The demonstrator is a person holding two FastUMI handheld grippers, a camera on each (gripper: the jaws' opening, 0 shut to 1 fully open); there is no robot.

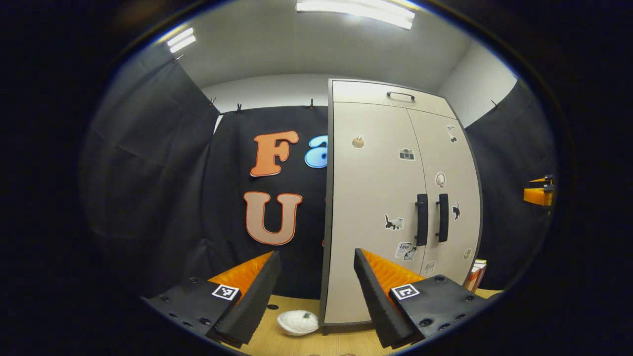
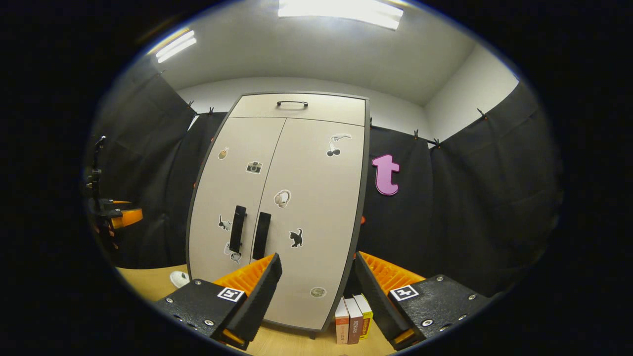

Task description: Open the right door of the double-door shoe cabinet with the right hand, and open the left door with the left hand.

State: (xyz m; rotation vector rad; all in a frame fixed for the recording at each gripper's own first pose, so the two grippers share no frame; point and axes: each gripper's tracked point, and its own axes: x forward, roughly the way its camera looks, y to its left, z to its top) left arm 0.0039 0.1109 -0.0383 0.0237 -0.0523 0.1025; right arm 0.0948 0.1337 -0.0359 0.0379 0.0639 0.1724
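I see the shoe cabinet (image 1: pixel 395 198) standing upright on the wooden desk (image 1: pixel 296 341), toward its back edge, with both doors shut and flush. In the left gripper view the left door (image 1: pixel 371 207) carries a black vertical handle (image 1: pixel 421 219), and the right door (image 1: pixel 452 198) has its own handle (image 1: pixel 443 217) just beside it, the two handles near the seam between the doors. Small stickers dot both doors, among them a camera sticker (image 1: pixel 406 154) and a cat sticker (image 1: pixel 393 222). A shallow top panel above the doors has a slim black pull (image 1: pixel 400 94).

My left gripper (image 1: pixel 316 291) hangs in front of the cabinet's left edge, well apart from it, its fingers spread wide and gripping nothing. A white rounded object (image 1: pixel 298 322), perhaps a small pumpkin ornament though I can't be sure at this distance, lies on the desk just beside the cabinet's front left corner.

In the right gripper view my right gripper (image 2: pixel 316 291) faces the cabinet's right side, fingers likewise released, with open space between them. There the left handle (image 2: pixel 238 229) and right handle (image 2: pixel 261 236) sit to the left of my fingers. Three books (image 2: pixel 353 319) stand upright on the desk, just beside the cabinet's front right corner. The left gripper's orange body (image 2: pixel 126 216) shows at the far left of this view.
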